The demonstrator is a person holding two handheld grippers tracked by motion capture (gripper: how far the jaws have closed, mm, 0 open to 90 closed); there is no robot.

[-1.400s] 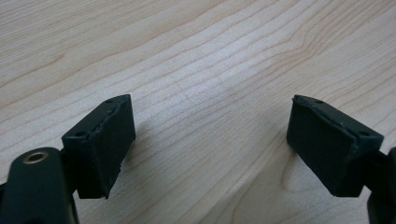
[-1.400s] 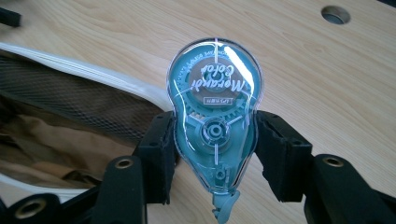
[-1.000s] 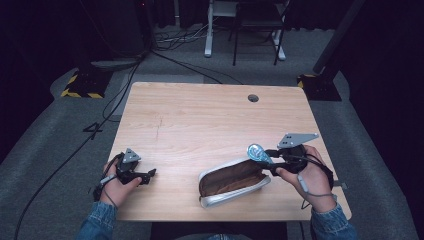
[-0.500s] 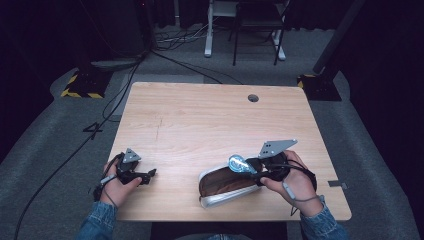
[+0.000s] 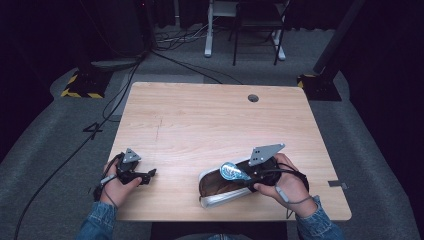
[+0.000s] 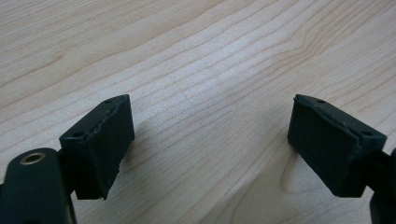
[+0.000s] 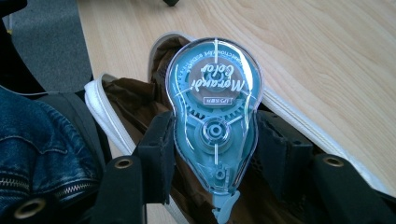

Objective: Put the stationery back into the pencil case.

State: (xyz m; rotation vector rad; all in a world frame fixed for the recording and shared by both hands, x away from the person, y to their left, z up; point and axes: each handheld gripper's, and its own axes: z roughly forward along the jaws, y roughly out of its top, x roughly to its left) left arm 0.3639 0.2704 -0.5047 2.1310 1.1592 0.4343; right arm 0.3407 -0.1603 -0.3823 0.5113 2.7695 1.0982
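Observation:
My right gripper (image 5: 245,176) is shut on a blue see-through correction tape dispenser (image 7: 214,116), which hangs right over the open mouth of a white pencil case (image 5: 216,198) with a brown lining (image 7: 135,100). The case lies near the table's front edge, right of centre. The dispenser (image 5: 232,171) points left in the high view. My left gripper (image 5: 150,174) rests open on the wood at the front left, and its jaws stand wide apart over bare table (image 6: 210,107) with nothing between them.
The wooden table (image 5: 210,120) has a round cable hole (image 5: 253,98) at the back right. A denim sleeve (image 7: 32,140) lies close to the case's left side in the right gripper view. Chair and desk legs stand on the floor beyond the table.
My right gripper has carried the dispenser left and toward the front, from beside the case's right end to over its open mouth. The left gripper has stayed still.

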